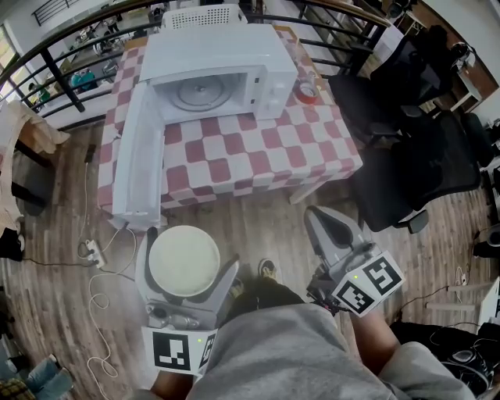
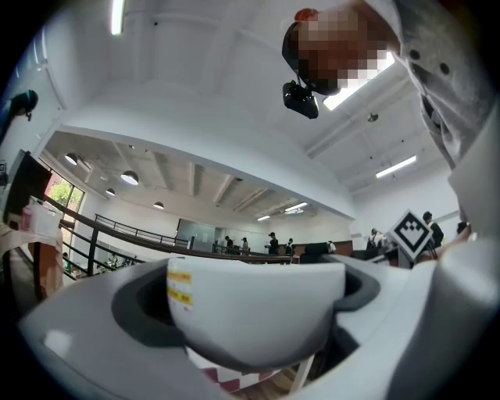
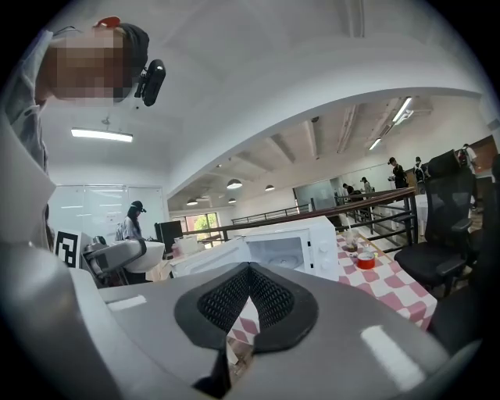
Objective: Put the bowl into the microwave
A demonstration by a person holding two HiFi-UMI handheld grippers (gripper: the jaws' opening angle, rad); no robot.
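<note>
A white bowl sits between the jaws of my left gripper, which is shut on it, low over the wooden floor in front of the table. In the left gripper view the bowl fills the gap between the jaws, with a yellow label on its side. The white microwave stands on the checkered table with its door swung wide open to the left and the glass turntable bare. My right gripper is shut and empty, right of the bowl; its view shows the microwave ahead.
A red-lidded container stands on the table just right of the microwave. A white basket sits behind it. Black office chairs crowd the table's right side. A power strip and cable lie on the floor at left.
</note>
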